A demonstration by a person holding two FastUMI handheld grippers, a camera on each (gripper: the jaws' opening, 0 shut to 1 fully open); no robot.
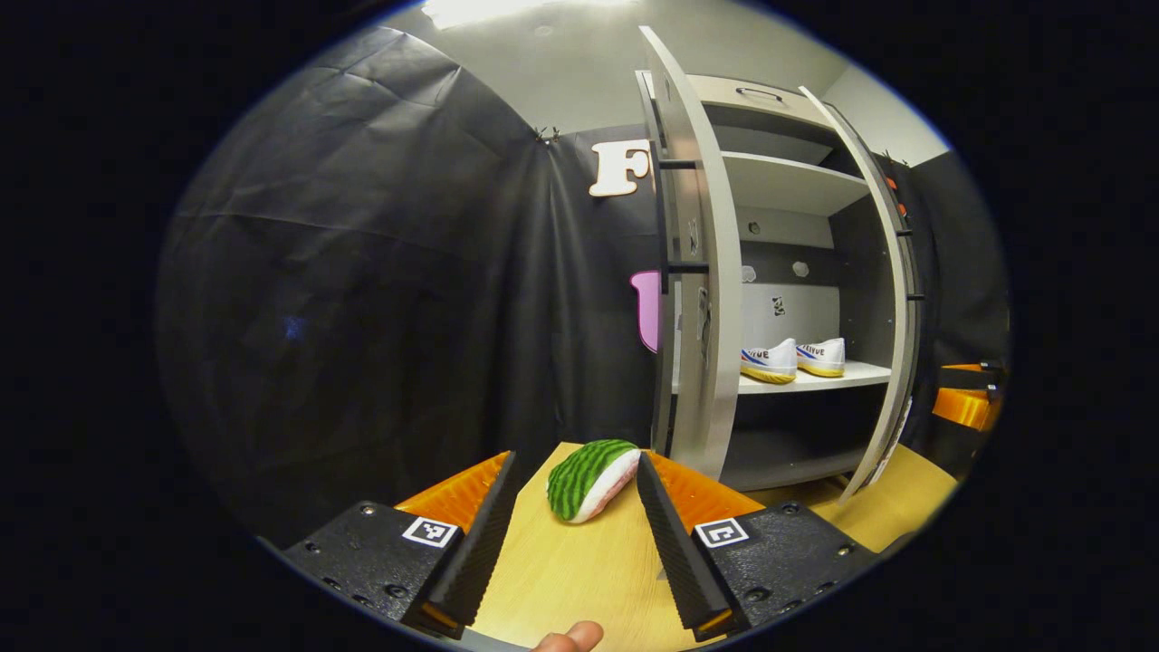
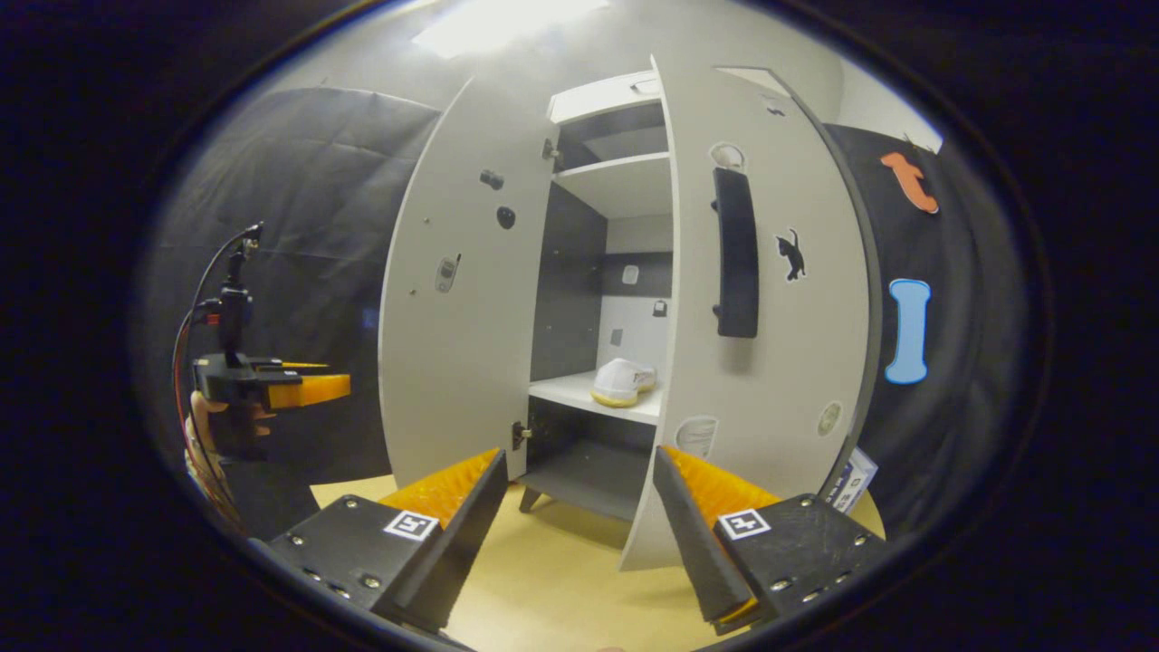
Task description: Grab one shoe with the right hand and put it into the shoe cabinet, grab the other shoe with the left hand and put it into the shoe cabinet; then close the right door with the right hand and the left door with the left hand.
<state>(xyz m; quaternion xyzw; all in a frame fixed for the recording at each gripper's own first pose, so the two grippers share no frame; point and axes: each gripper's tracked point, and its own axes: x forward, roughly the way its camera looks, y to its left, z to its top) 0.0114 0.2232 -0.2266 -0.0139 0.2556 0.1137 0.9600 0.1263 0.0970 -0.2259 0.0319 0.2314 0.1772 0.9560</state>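
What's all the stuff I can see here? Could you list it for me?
Shoe cabinet: one, pale grey, standing on the table.
Doors: two, pale grey, both open.
Shoes: two, white with yellow soles, side by side on the middle shelf.
Handle: one, black, on the right door.
Watermelon-slice toy: one, green and white, lying on the table.
Table: one, light wood.
Left tongs: open, holding nothing.
Right tongs: open, holding nothing.

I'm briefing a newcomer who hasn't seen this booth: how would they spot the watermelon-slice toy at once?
Start at the tall grey shoe cabinet with both doors open. On the wooden table before its left door lies the toy. It alone is green-striped with a white edge; the shoes sit up on a shelf.
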